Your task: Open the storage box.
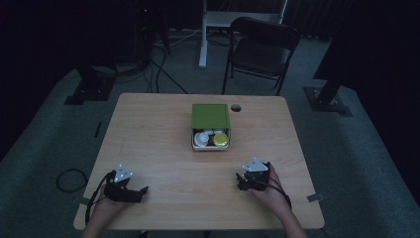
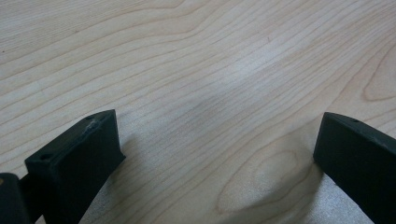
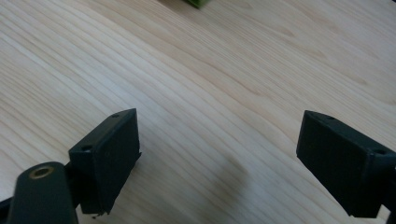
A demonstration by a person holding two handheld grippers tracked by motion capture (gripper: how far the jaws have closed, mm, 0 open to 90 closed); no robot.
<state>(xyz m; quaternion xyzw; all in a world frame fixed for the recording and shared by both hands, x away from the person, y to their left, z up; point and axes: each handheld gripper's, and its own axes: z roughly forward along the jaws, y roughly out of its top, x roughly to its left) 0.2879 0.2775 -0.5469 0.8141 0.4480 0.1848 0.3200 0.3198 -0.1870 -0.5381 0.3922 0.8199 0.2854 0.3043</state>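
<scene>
Both tools, left tool [image 1: 140, 191] and right tool [image 1: 241, 179], sat wide and empty near the green box [image 1: 210, 116], so I judged a slow, level reach toward its half-open tray [image 1: 211, 147] best.

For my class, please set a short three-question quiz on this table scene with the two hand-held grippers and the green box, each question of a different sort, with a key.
1. True or false: the left gripper is holding a jar.
2. Where does the green lid lie? A) fully over the box B) over its far part, leaving the near part uncovered C) flat on the table beside the box
3. Fill in: both grippers rest near the table's ____ edge.

Key
1. False: its jaws stand apart over bare wood.
2. B: a white jar and a yellow lid show in the uncovered part.
3. Near; the right gripper is open too.
</scene>
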